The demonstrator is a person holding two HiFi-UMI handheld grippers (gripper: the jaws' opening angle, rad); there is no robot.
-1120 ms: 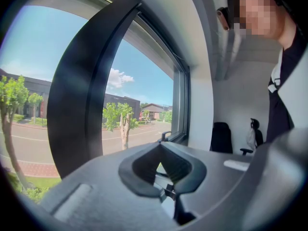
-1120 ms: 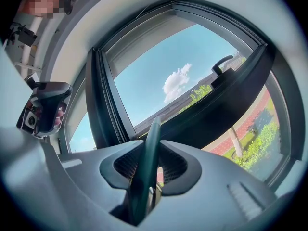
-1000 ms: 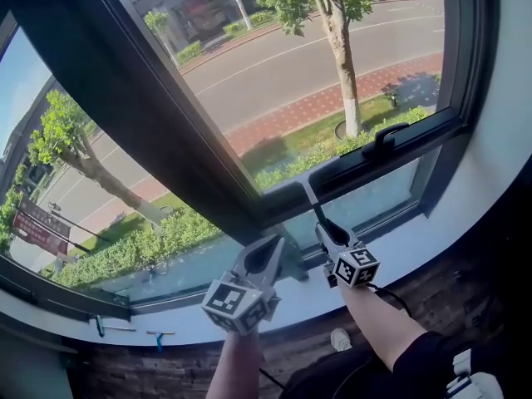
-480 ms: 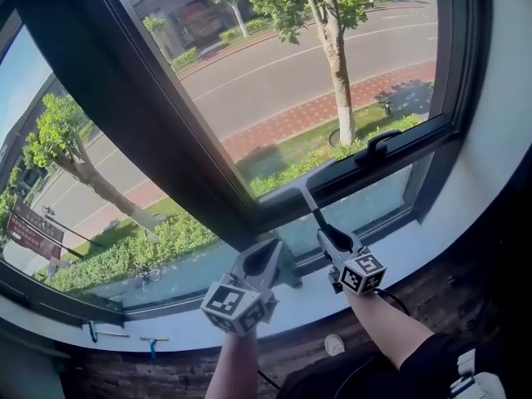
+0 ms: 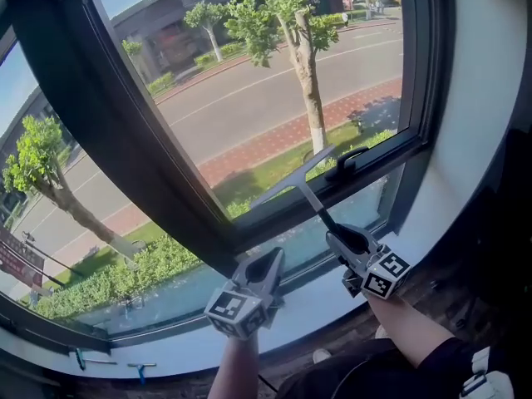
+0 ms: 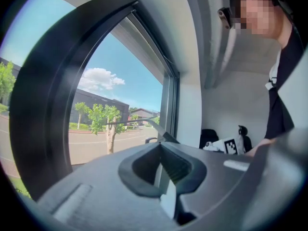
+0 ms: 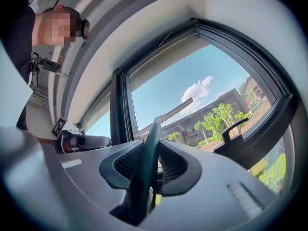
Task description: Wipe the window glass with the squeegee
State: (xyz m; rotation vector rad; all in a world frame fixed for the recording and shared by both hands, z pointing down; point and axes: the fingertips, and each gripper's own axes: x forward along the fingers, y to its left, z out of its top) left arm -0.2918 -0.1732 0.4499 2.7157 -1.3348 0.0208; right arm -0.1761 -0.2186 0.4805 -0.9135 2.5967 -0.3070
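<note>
Big window glass [image 5: 274, 81], dark window frame [image 5: 141, 148] slanting across it, street and trees outside. White sill [image 5: 174, 349] below.

Squeegee [image 5: 309, 196]: over the last 1 s it has come up from the low rail by the small bottom pane. Its pale blade now lies slantwise across the bottom edge of the large pane, just beside the black window handle [image 5: 351, 160]. Blade against the glass or just off it: cannot tell from here.

Right tongs [image 5: 341, 238]: clamped tight on the squeegee's dark stem, which runs straight up between the 2 jaws. The arm has swung rightward and reached further out.

Left tongs [image 5: 264, 266]: closed, nothing between them, parked over the sill about where they were 1 s back. No part in the work.

Reading: the blade looks newly set at the foot of the main pane, so a stroke there seems about to begin; little of the glass appears covered so far.
</note>
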